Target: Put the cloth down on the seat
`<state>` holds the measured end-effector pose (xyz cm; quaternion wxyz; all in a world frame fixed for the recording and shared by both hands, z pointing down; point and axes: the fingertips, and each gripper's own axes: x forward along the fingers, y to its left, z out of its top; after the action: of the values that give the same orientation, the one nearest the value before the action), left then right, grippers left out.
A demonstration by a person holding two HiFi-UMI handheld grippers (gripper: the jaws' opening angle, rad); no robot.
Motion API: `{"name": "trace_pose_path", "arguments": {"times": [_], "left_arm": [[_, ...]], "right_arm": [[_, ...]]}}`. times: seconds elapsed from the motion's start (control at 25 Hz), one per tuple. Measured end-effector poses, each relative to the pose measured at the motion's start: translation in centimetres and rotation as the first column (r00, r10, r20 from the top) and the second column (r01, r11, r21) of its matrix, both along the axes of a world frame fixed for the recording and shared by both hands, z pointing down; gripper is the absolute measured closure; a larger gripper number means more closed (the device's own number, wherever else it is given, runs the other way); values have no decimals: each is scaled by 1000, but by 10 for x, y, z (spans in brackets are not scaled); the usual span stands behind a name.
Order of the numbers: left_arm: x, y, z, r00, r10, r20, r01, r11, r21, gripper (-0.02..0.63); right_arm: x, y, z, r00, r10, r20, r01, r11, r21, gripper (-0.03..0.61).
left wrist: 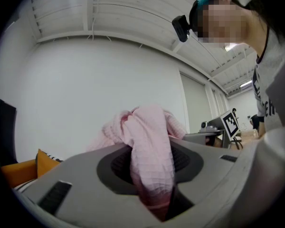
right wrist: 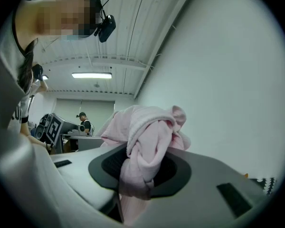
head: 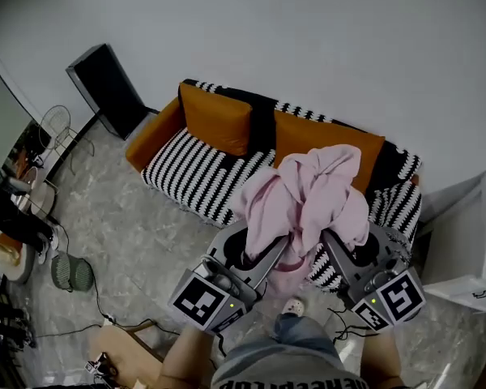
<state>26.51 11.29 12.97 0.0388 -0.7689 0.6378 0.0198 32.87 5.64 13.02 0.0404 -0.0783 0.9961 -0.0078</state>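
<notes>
A pink waffle-weave cloth (head: 308, 197) hangs bunched in the air above the sofa seat (head: 196, 177), which has a black-and-white striped cover. My left gripper (head: 269, 259) is shut on the cloth's lower left part, and in the left gripper view the cloth (left wrist: 149, 160) fills the gap between the jaws. At the cloth's lower right my right gripper (head: 334, 254) is shut on it too; the cloth (right wrist: 142, 151) is wedged between those jaws. Both grippers are held up in front of the person's body, tilted upward.
Orange cushions (head: 217, 118) lean on the sofa back. A black speaker-like panel (head: 109, 87) stands left of the sofa, a white box (head: 470, 250) at right. A green basket (head: 71, 272) and cables lie on the floor at left. Another person (right wrist: 83, 122) stands far off.
</notes>
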Motion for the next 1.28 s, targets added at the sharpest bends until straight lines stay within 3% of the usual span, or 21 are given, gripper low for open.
{"name": "trace_pose_path", "arguments": {"times": [0.12,0.4,0.68,1.04,1.28], "left_arm": [[-12,-46,-1,1000,-3,25,3,1000,-24,430],[-13,-68,6,999,41,7,-40,993,-111,430],[-37,-83,6,993,116,-3,-116,991,-63,430],[-136,-69,2,978,206,-19,-206,978,-24,430],[-206,-45,14,964,260,-54,-264,958,-115,430]], "right_arm": [[-11,-46,2,1000,0,19,0,1000,-25,439],[-13,-67,5,999,40,25,-39,998,-44,439],[-32,-76,5,994,113,-5,-113,993,-28,439],[-126,-54,3,978,202,-50,-203,979,-24,439],[-196,-28,9,966,248,-75,-251,967,-37,439]]}}
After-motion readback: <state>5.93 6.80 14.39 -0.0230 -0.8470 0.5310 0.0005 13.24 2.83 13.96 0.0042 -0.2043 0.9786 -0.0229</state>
